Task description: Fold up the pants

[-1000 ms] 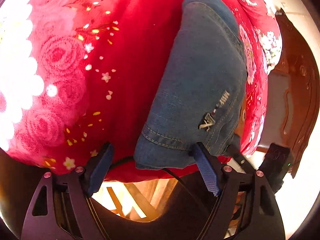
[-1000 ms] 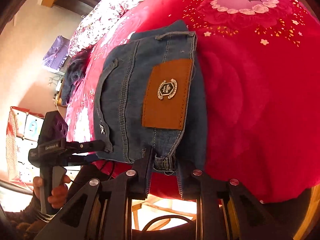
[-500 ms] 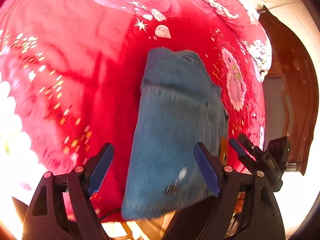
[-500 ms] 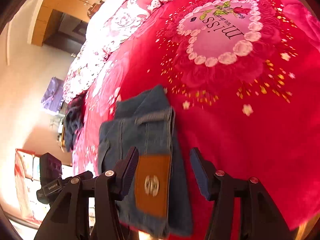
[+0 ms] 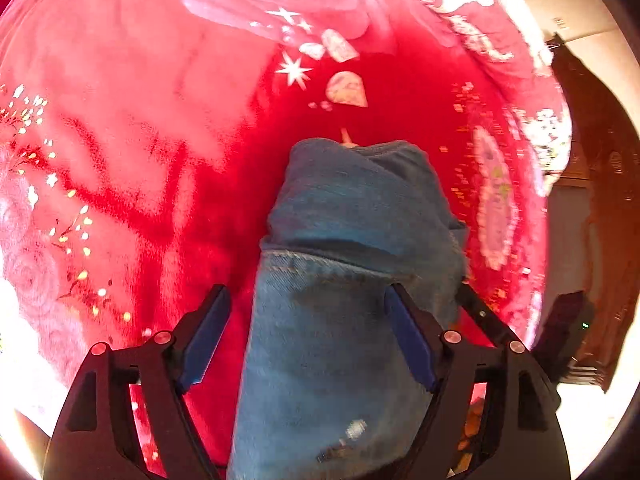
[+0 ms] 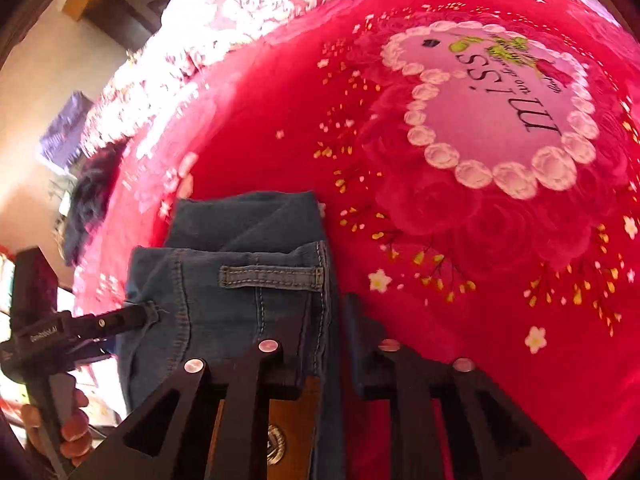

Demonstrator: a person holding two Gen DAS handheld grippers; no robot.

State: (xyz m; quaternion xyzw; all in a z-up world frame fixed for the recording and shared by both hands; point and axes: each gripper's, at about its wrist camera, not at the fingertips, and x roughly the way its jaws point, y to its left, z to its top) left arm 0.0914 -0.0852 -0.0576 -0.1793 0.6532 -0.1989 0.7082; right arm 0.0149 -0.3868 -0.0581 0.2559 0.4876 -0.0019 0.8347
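The folded blue jeans (image 5: 352, 280) lie on a red floral bedspread (image 5: 140, 140). In the left wrist view my left gripper (image 5: 308, 336) is open, its blue-padded fingers on either side of the denim. In the right wrist view the jeans (image 6: 240, 276) show a belt loop and a brown leather patch (image 6: 280, 432). My right gripper (image 6: 320, 320) has its fingers closing around the waistband edge, with a narrow gap. The left gripper (image 6: 136, 316) also shows there, its tip touching the jeans' left edge.
A pink heart motif with lettering (image 6: 500, 112) is printed on the bedspread to the right. Dark clothing (image 6: 92, 184) lies at the bed's far left edge. Dark wooden furniture (image 5: 592, 200) stands beyond the bed on the right.
Both grippers have moved forward over the bed with the jeans. The right gripper opened half a second ago and has now narrowed around the waistband edge. The left gripper stays open.
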